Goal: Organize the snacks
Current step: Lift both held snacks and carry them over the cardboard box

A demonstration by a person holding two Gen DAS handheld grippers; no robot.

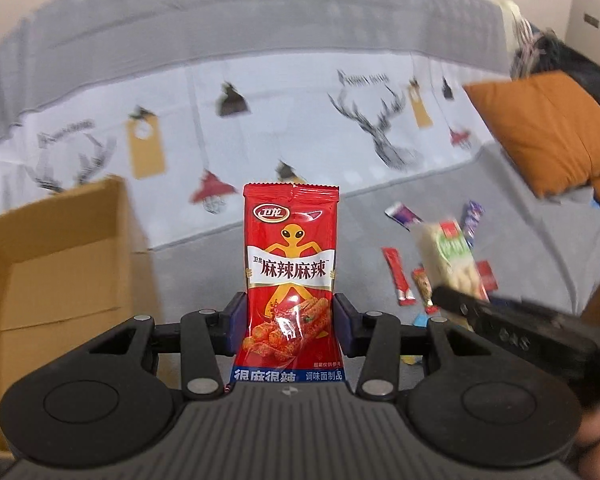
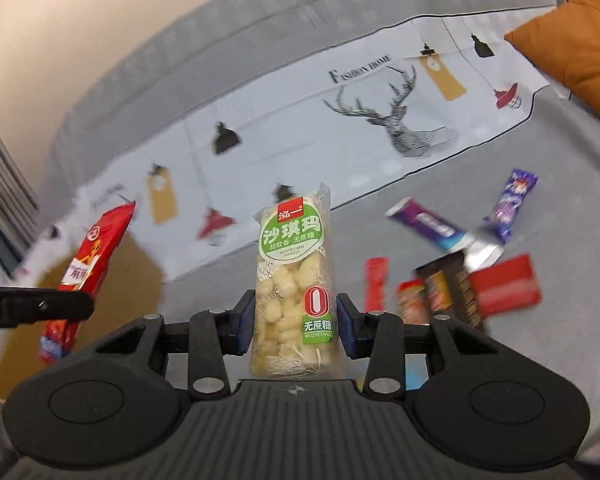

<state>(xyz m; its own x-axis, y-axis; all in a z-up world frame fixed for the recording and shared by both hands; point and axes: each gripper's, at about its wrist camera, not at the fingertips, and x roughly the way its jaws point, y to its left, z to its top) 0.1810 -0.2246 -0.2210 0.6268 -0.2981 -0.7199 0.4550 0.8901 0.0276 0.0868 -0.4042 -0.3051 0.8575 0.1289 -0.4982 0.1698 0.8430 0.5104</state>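
Left wrist view, left to right. Open cardboard box (image 1: 60, 256) at left edge, flaps up. Centre: left gripper (image 1: 290, 326) pinching a red spicy-strip packet (image 1: 291, 272), blue pads pressed on both sides of its lower half, packet upright above the grey sofa (image 1: 540, 272). Packet reads 卫龙 in a red oval, 麻辣麻辣 on a white band over an orange alien figure, 很麻很辣 and 调味面制品 along the bottom. Behind it a white cloth (image 1: 300, 120) with deer heads and hanging lamps; its lettering is blurred here. Right of centre: loose snacks on the seat, among them a red stick packet (image 1: 396, 276). Right gripper enters from lower right carrying a pale snack bar (image 1: 452, 264). Upper right: orange cushion (image 1: 548, 132).

Right wrist view, left to right. Red packet at left, clamped in the left gripper's dark finger. Centre: right gripper (image 2: 296, 326) pinching the snack bar upright, pads on both sides. Label: 泓一, 沙琪玛, 松软香·无蔗糖, WUZHETANG, a big red 0, 无蔗糖. Cloth behind reads "Fashion home" beside a deer. Right: purple bars (image 2: 512, 208), a red flat packet (image 2: 504, 286), brown packets; their print is unreadable.
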